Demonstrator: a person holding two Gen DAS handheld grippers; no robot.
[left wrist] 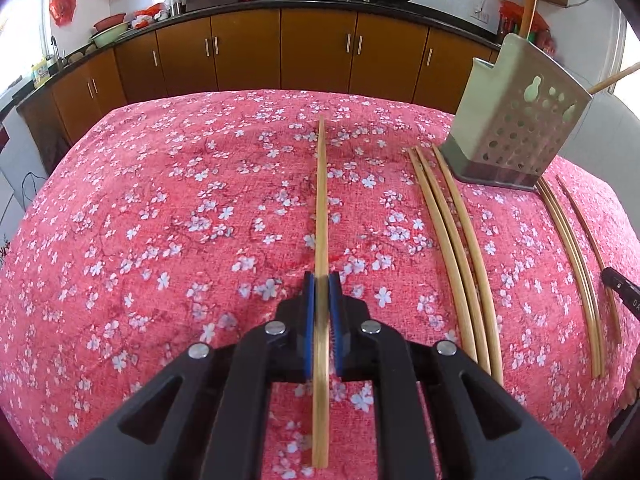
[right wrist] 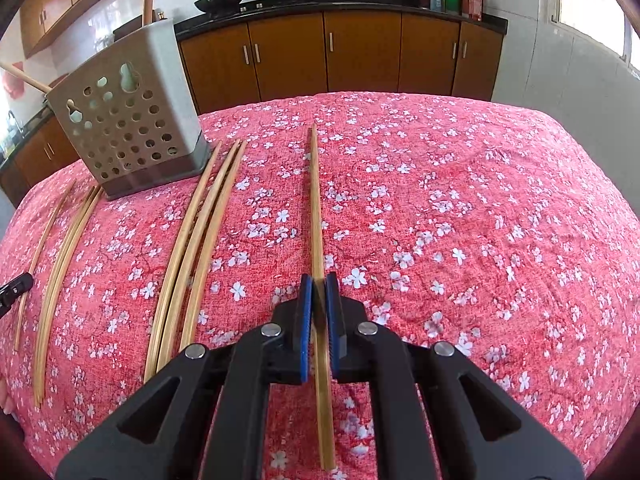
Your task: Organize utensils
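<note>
- Right now my left gripper has its blue pads pressed against a bamboo chopstick, jaws all but closed on it; the stick runs straight ahead from between the fingertips and also trails back beneath the tool.
- Just to the right of that gripper, three loose chopsticks lie side by side on the red floral tablecloth, their far tips next to the base of the utensil holder.
- The holder, pale and perforated, stands ahead and to the right of my left tool, with a wooden handle rising from its top.
- Further right, beyond the holder's base, more chopsticks lie on the cloth.
- My right gripper is likewise clamped tight on its own chopstick, which points forward along the fingers and extends back under them.
- From that tool, the holder sits ahead to the left, with the three loose sticks between it and my held one.
- At the far left edge of the right view, a black tip of the other gripper shows.
</note>
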